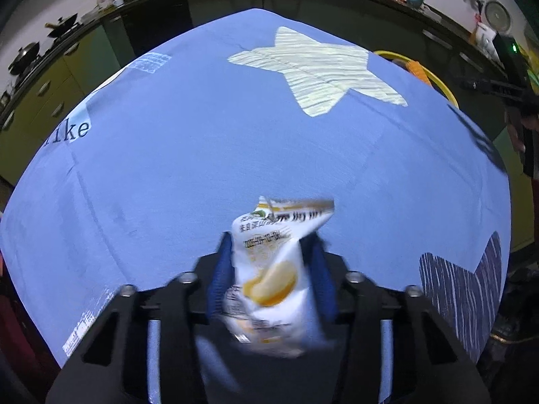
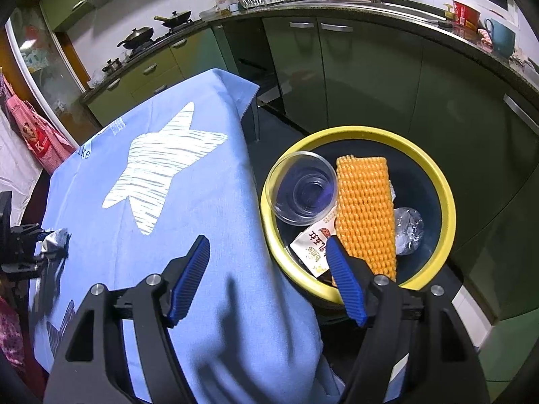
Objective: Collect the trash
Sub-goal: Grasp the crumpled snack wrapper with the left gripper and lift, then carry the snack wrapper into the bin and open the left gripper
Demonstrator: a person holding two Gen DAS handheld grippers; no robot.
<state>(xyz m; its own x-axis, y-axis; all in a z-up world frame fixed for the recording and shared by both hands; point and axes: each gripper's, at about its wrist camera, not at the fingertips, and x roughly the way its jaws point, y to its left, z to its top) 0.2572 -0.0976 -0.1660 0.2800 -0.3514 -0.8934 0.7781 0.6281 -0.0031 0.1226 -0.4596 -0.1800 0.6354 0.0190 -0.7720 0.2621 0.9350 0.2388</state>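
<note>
A white snack wrapper (image 1: 273, 269) printed with a yellow nut sits pinched between the blue pads of my left gripper (image 1: 271, 249), which is shut on it just above the blue tablecloth (image 1: 188, 155). In the right wrist view the left gripper (image 2: 50, 245) shows at the far left edge with the crumpled wrapper (image 2: 55, 239). My right gripper (image 2: 267, 252) stands open with nothing between its fingers, above the table's right edge and next to the yellow-rimmed bin (image 2: 448, 198). The bin holds a clear plastic cup (image 2: 303, 188), orange foam netting (image 2: 365, 215), a crushed clear bottle (image 2: 409, 225) and a white wrapper (image 2: 311, 249).
The tablecloth carries a pale star (image 1: 320, 70) and a dark star (image 1: 461, 296). The yellow bin's rim (image 1: 434, 77) peeks past the table's far right edge. Green kitchen cabinets (image 2: 370, 77) and a counter with pans (image 2: 138, 35) curve around behind.
</note>
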